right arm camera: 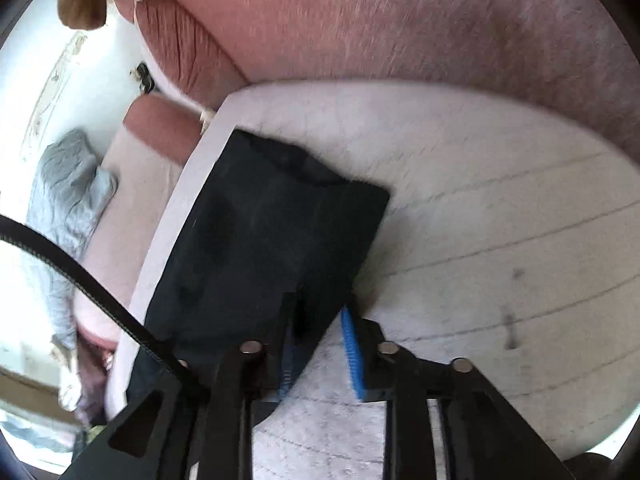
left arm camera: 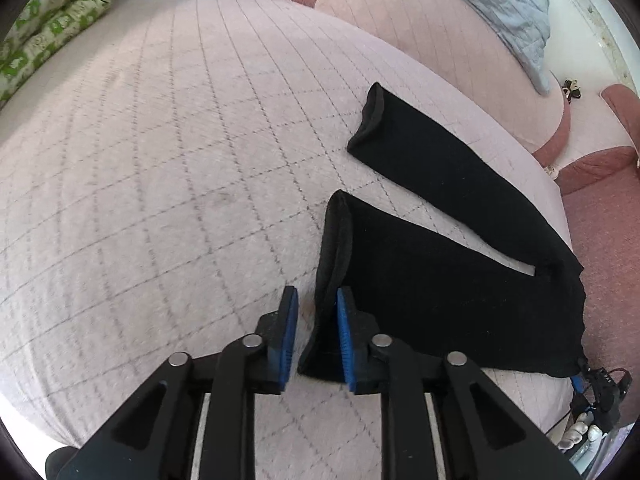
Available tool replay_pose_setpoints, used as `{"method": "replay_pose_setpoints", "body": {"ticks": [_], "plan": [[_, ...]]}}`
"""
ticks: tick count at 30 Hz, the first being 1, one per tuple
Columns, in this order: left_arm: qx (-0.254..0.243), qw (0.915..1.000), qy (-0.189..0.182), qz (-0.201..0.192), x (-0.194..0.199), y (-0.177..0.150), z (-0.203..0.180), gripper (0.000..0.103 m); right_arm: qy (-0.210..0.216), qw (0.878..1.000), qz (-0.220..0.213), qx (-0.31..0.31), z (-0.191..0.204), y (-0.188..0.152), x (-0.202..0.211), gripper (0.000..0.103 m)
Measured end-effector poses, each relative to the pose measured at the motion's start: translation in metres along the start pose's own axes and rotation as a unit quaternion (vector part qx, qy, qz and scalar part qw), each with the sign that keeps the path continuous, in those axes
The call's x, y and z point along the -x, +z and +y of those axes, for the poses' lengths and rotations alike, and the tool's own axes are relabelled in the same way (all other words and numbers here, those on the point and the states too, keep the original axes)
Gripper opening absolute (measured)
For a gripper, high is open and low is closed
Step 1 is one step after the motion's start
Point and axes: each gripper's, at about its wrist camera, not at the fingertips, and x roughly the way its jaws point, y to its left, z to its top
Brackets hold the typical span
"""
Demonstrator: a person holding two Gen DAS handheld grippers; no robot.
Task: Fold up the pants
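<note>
Black pants (left arm camera: 440, 272) lie spread on a quilted pink mattress (left arm camera: 160, 160), legs parted in a V, waist near the mattress edge. The left hand-held gripper (left arm camera: 318, 340) points steeply down at the nearer leg's cuff; its jaws stand narrow, the cuff's corner between them, and whether the blue pads (left arm camera: 345, 340) press it cannot be told. The right hand-held gripper (right arm camera: 316, 354) angles down at the waist corner, jaws narrow with cloth between them; its grip cannot be confirmed through the blur.
</note>
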Motion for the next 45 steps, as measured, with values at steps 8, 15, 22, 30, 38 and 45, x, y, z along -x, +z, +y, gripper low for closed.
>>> {"method": "replay_pose_setpoints", "body": {"ticks": [8, 15, 22, 30, 38, 45], "plan": [[-0.016, 0.9994, -0.031, 0.006, 0.01, -0.028, 0.011, 0.042, 0.062, 0.994, 0.034, 0.085, 0.034, -0.043, 0.008, 0.037], [-0.04, 0.9986, -0.021, 0.029, -0.009, -0.02, -0.018, 0.006, 0.086, 0.985, 0.105, 0.102, 0.06, -0.083, -0.017, 0.037], [-0.019, 0.9993, -0.019, 0.027, 0.009, 0.0, -0.005, 0.007, 0.101, 0.981, 0.15, 0.066, 0.068, -0.08, -0.049, 0.007], [-0.001, 0.9981, 0.059, 0.014, 0.012, -0.003, 0.025, 0.009, 0.093, 0.982, 0.135, 0.093, 0.049, -0.083, -0.026, 0.009], [-0.098, 0.9817, 0.114, -0.117, 0.074, -0.062, -0.029, 0.042, 0.038, 0.958, 0.054, 0.279, 0.091, -0.12, 0.017, 0.038], [-0.154, 0.9704, 0.097, -0.159, 0.1, -0.088, -0.09, 0.057, 0.059, 0.928, 0.043, 0.364, 0.124, -0.159, 0.036, 0.052]]}}
